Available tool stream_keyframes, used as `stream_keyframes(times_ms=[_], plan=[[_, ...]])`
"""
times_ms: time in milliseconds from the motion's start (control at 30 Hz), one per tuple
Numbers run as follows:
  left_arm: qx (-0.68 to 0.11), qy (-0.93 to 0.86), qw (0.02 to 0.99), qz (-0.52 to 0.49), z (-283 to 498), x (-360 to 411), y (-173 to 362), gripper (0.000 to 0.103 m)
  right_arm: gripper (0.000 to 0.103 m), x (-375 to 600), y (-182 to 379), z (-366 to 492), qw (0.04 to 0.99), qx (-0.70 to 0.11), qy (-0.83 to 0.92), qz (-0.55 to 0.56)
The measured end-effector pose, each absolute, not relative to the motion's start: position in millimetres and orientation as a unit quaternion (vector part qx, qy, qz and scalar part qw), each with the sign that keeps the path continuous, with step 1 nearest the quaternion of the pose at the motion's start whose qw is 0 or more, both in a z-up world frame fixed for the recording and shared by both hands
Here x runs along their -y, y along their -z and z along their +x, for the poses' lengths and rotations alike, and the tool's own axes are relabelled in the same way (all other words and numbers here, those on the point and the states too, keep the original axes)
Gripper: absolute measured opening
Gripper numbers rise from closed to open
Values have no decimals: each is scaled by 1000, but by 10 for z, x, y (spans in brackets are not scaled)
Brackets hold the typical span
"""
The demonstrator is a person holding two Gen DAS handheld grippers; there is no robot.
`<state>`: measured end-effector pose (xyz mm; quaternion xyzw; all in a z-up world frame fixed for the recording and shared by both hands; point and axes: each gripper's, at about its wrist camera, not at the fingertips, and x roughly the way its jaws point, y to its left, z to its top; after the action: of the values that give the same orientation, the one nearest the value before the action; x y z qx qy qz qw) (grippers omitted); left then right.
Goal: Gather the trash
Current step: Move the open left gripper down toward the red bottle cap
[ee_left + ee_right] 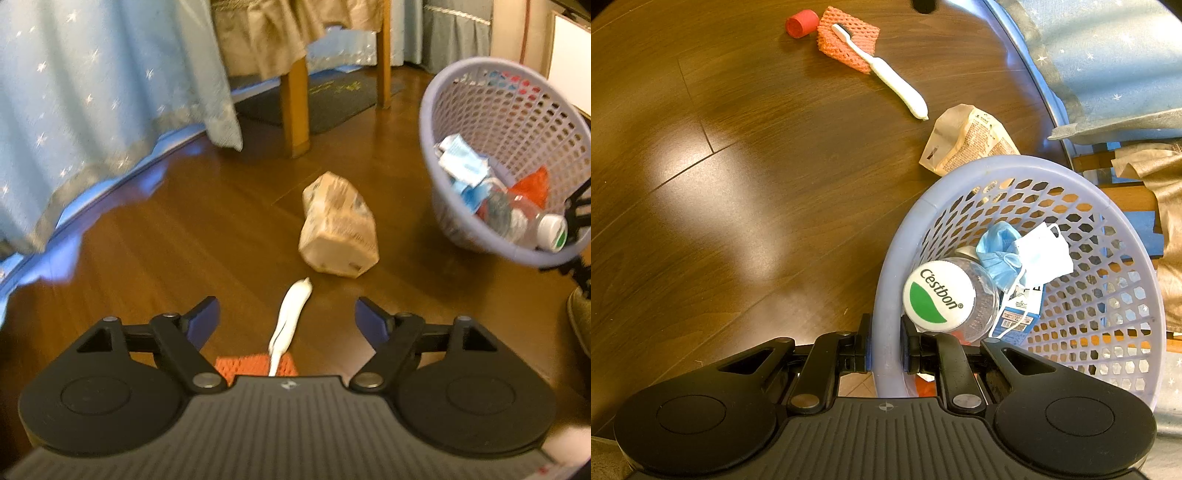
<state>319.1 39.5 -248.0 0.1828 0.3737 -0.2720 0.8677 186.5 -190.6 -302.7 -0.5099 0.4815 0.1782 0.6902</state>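
My right gripper [885, 349] is shut on the rim of a lilac plastic basket [886, 295], held off the floor and tilted; the basket [428, 122] shows at the right in the left wrist view. Inside lie a clear bottle with a white-green cap [938, 291], blue and white face masks [1023, 254] and a small blue carton [1019, 314]. My left gripper [287, 319] is open low over the floor, with a white toothbrush [290, 321] between its fingers, untouched. The toothbrush [886, 72] rests on orange foam netting [847, 38] [256, 363]. A crumpled tan paper bag [338, 225] [967, 144] lies beyond.
A red cap [801, 23] sits by the netting on the wooden floor [738, 206]. A blue starred cloth [92, 92] hangs at the left, wooden chair legs [297, 110] and a dark mat [332, 99] stand behind. A slipper [580, 317] is at the right edge.
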Motion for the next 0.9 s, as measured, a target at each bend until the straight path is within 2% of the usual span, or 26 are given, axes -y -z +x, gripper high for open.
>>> stream_keyframes(times_ms=[100,267,567,900], plan=[[-377,260,868,192,3160,-485,2575,86,11,1905,3026,1865,690,-482,-178,-510],[-395,246,863,197,3142,-616,2758,88,11,1907,3026,1860,690,-482,-178,-510],[-415,241,847,229,3071,-779,3183,88,11,1905,3026,1835,686,-482,-180,-514],[-410,260,843,231,3149,-725,3387,83,11,1907,3019,1824,686,-482,-180,-515]])
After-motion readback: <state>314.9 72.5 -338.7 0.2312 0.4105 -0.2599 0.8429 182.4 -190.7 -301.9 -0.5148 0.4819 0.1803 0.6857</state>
